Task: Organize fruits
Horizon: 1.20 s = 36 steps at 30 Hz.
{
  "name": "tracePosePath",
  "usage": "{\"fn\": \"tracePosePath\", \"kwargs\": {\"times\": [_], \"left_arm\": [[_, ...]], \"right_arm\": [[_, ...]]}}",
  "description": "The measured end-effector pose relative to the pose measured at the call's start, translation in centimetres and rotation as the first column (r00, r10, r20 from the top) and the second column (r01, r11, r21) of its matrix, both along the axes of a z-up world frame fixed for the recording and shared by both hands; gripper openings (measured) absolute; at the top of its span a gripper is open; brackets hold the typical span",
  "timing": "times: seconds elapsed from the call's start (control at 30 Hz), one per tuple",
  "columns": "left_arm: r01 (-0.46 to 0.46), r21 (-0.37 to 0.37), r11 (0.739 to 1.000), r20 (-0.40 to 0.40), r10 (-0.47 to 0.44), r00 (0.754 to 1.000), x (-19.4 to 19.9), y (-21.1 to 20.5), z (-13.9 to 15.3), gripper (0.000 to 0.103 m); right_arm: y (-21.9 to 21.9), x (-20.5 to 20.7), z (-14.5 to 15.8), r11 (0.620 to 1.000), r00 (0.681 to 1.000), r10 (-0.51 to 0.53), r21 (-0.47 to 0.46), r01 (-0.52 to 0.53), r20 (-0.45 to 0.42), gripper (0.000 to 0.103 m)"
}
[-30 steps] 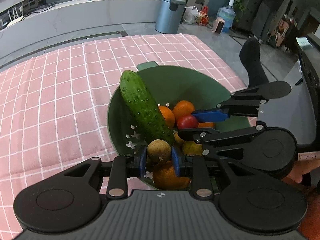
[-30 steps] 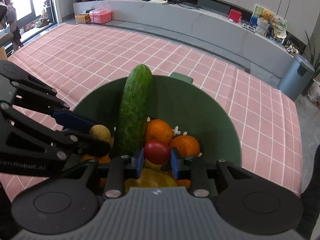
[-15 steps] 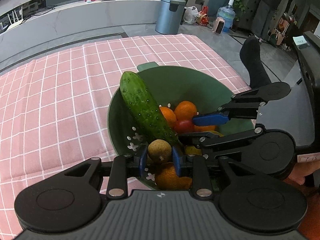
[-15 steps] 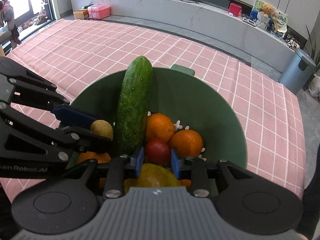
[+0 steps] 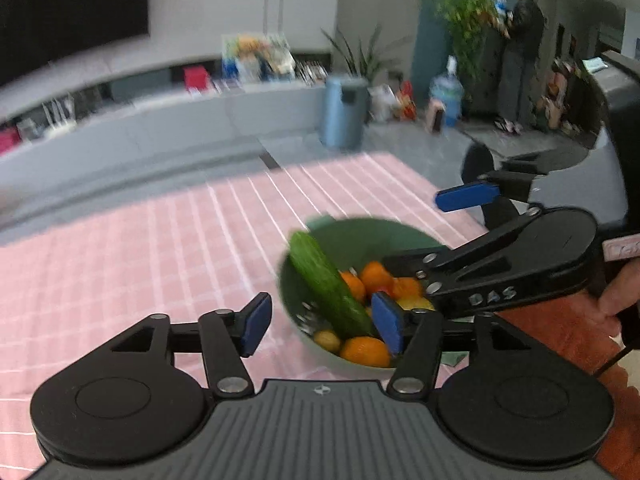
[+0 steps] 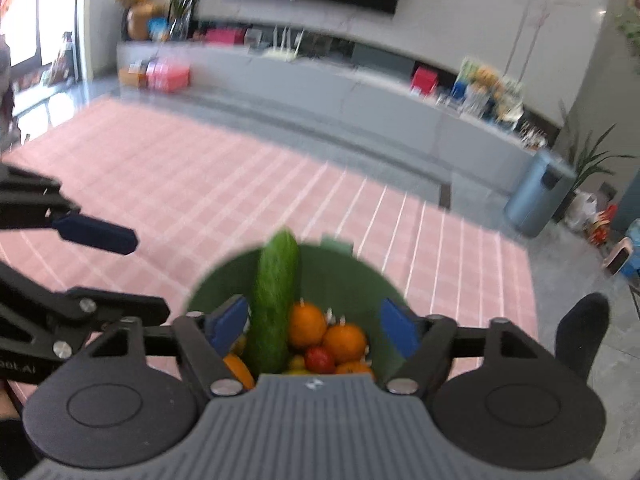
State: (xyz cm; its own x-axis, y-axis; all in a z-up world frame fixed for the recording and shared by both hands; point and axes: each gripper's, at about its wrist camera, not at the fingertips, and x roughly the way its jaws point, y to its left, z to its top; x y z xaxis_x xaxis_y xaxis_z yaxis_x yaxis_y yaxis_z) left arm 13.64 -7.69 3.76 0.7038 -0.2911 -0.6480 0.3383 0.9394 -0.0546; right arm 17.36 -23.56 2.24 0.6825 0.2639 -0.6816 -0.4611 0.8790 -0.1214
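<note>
Both grippers have just let go. The left gripper (image 5: 322, 326) pinched a small brown fruit (image 5: 327, 340) a second ago; its jaws have just been opening and now stand spread with nothing between them, and the fruit lies at the near edge of the green bowl (image 5: 360, 236). The right gripper (image 6: 316, 326) pinched the red tomato (image 6: 319, 359); its jaws have likewise just been opening, are spread and empty, and the tomato sits among the oranges (image 6: 307, 322). Both views now take in more of the room and the bowl looks smaller, so the grippers seem to have pulled up and back. That reads as two fruits delivered. The cucumber (image 6: 276, 300) leans against the bowl's far rim.

No loose fruit shows on the pink checked cloth (image 5: 160, 248), so the sorting looks near done. Past the table runs a long grey counter (image 6: 320, 92) with boxes and toys, a blue bin (image 5: 344, 112) stands to the far right, and a person (image 5: 520, 40) stands by plants in the far corner.
</note>
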Motion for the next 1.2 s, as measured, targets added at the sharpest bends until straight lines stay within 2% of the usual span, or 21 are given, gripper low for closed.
{"fn": "tracePosePath", "kwargs": {"times": [0.03,0.1,0.2,0.27,0.37,0.47,0.6,0.73,0.87,0.93,1.03,1.2], "left_arm": [[-0.023,0.001,1.000,0.034,0.023,0.999,-0.9,0.5,0.7,0.076],[-0.070,0.009,0.997,0.087,0.069,0.994,-2.4,1.2,1.7,0.083],[-0.129,0.014,0.992,0.177,0.124,0.976,-4.9,2.2,2.7,0.088],[-0.163,0.026,0.986,0.243,0.152,0.958,-6.7,2.7,3.0,0.091],[-0.182,0.065,0.981,0.334,0.150,0.930,-9.2,2.8,2.6,0.093],[-0.227,0.098,0.969,0.383,0.174,0.907,-11.1,2.9,1.7,0.093],[-0.283,0.108,0.953,0.379,0.223,0.898,-12.0,3.2,0.3,0.093],[-0.327,0.122,0.937,0.336,0.271,0.902,-11.9,3.7,-1.5,0.093],[-0.350,0.140,0.926,0.249,0.309,0.918,-11.1,4.3,-3.4,0.093],[-0.351,0.143,0.925,0.211,0.318,0.924,-10.9,4.6,-4.0,0.093],[-0.345,0.154,0.926,0.175,0.318,0.932,-10.6,4.9,-4.8,0.093],[-0.340,0.174,0.924,0.122,0.322,0.939,-11.2,5.6,-6.3,0.093]], "right_arm": [[0.1,-0.6,0.8,1.000,1.000,-0.011,0.018,0.011,0.022,0.075],[0.3,-2.3,2.3,0.997,0.996,-0.053,0.064,0.049,0.074,0.084],[0.6,-5.3,3.4,0.984,0.984,-0.120,0.144,0.101,0.132,0.090],[1.1,-7.5,3.4,0.975,0.976,-0.147,0.190,0.115,0.159,0.092],[2.7,-11.2,2.8,0.964,0.948,-0.223,0.196,0.180,0.226,0.093],[3.6,-14.0,1.8,0.947,0.929,-0.279,0.231,0.225,0.242,0.098],[4.0,-17.0,0.1,0.924,0.905,-0.341,0.268,0.272,0.255,0.098],[4.8,-18.5,-1.5,0.926,0.907,-0.327,0.280,0.251,0.266,0.098],[5.6,-18.0,-3.1,0.940,0.914,-0.300,0.249,0.233,0.274,0.098],[5.7,-17.3,-3.9,0.941,0.921,-0.299,0.236,0.242,0.247,0.098],[5.3,-16.3,-5.0,0.937,0.932,-0.304,0.237,0.256,0.195,0.098],[5.6,-16.0,-5.7,0.943,0.935,-0.299,0.211,0.259,0.188,0.098]]}}
